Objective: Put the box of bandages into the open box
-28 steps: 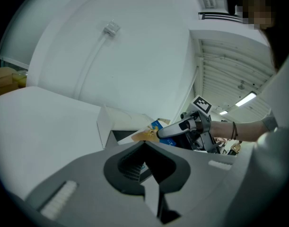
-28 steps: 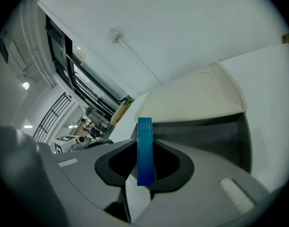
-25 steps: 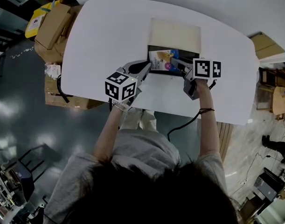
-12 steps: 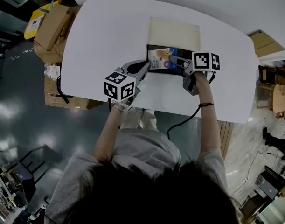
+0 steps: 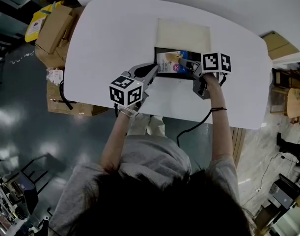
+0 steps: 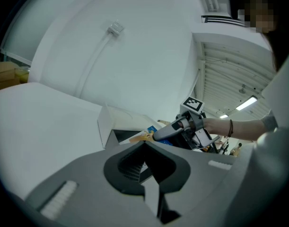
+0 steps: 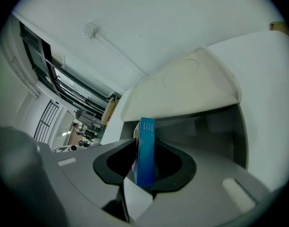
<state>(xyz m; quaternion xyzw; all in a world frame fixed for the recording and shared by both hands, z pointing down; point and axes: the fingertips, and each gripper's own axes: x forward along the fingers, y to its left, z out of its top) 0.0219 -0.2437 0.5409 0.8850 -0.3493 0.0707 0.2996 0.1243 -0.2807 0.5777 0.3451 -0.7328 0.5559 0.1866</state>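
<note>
The open box lies on the white table with its lid folded back away from me. The colourful box of bandages sits in the open box's left part. In the right gripper view it stands on edge, blue side towards the camera. My right gripper reaches into the open box from the right. Its jaws are opening, and the bandage box stands between them. My left gripper hovers at the open box's near left corner, open with nothing in it.
Cardboard boxes are piled on the floor left of the table, and another carton stands at the right. A black cable hangs from my right gripper over the table's near edge.
My right gripper has carried the box of bandages a little farther into the open box. The left gripper has barely moved.
</note>
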